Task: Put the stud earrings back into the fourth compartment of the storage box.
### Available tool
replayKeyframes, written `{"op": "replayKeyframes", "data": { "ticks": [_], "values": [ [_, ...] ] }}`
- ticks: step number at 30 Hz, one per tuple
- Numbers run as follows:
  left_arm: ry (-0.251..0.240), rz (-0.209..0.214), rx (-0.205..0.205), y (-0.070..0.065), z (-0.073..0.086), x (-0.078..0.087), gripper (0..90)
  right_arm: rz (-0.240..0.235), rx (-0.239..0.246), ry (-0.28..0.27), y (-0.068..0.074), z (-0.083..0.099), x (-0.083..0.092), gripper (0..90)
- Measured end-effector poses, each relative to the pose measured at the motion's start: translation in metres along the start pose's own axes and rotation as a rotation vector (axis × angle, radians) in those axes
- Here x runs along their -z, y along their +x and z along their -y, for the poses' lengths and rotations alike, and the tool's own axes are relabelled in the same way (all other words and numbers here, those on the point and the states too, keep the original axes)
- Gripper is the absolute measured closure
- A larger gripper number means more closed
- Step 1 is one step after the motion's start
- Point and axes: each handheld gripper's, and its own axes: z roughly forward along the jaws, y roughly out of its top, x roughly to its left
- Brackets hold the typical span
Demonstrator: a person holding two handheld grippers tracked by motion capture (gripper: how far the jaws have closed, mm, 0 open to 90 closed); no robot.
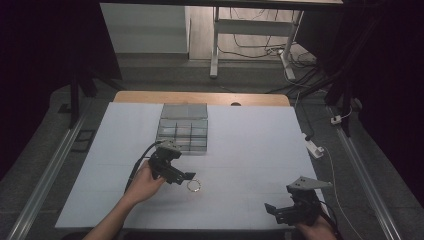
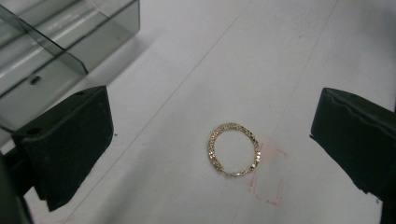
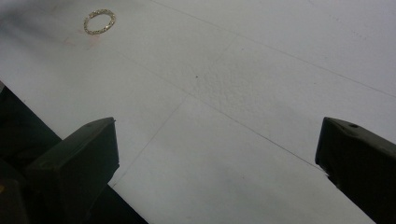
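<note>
Left gripper (image 1: pixel 186 177): jaws wide apart, nothing between the pads. In the left gripper view the gold bracelet (image 2: pixel 233 149) lies flat on the white table (image 2: pixel 289 56), a closed loop of chain centred in the gap, clear of both jaws. Faint red marks on the table just at 4 o'clock of the loop. In the high view the bracelet (image 1: pixel 194 186) sits just beside the left jaw tips, at their 4 o'clock. The left hand (image 1: pixel 142 184) holds the gripper body from 7 o'clock.

Clear plastic box (image 1: pixel 183 129) with compartments, lid tilted up, stands near at 12 o'clock of the left gripper; its wall shows at 10 o'clock in the left gripper view (image 2: pixel 56 51).

Right gripper (image 1: pixel 272 209): jaws also spread wide, holding nothing, over the table's near edge at 5 o'clock in the high view. The bracelet (image 3: pixel 99 21) is well apart from it, at 11 o'clock in the right gripper view.
</note>
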Motion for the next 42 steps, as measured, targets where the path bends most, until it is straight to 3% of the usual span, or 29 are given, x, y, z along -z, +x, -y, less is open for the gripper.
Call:
{"op": "replayKeyframes", "data": {
  "ticks": [5, 14, 20, 24, 30, 34, 38, 42],
  "values": [
    [0.039, -0.039, 0.0, 0.001, 0.003, -0.015, 0.0, 0.0, -0.001, 0.004, 0.001, 0.0, 0.0, 0.0],
    [0.097, -0.088, 0.029, 0.015, 0.014, -0.031, 0.0, -0.001, 0.004, 0.011, 0.001, 0.0, -0.001, 0.0],
    [0.135, -0.111, 0.002, 0.012, 0.016, -0.041, 0.0, 0.0, 0.005, 0.013, 0.001, 0.0, -0.001, 0.0],
    [0.171, -0.164, -0.05, 0.006, 0.015, -0.048, 0.0, 0.0, 0.004, 0.013, 0.001, 0.0, -0.001, 0.0],
    [0.167, -0.163, -0.049, 0.007, 0.016, -0.048, 0.0, -0.002, 0.005, 0.014, 0.002, 0.0, -0.001, 0.0],
    [0.192, -0.168, -0.05, 0.006, 0.013, -0.048, 0.2, 0.001, 0.008, 0.018, 0.002, 0.0, -0.001, 0.0],
    [0.207, -0.147, -0.072, 0.002, 0.01, -0.044, 10.9, 0.0, 0.006, 0.019, 0.002, 0.0, -0.002, 0.0],
    [0.206, -0.113, -0.123, -0.003, 0.009, -0.038, 38.8, 0.001, 0.008, 0.018, 0.002, 0.0, -0.001, 0.0]
  ]
}}
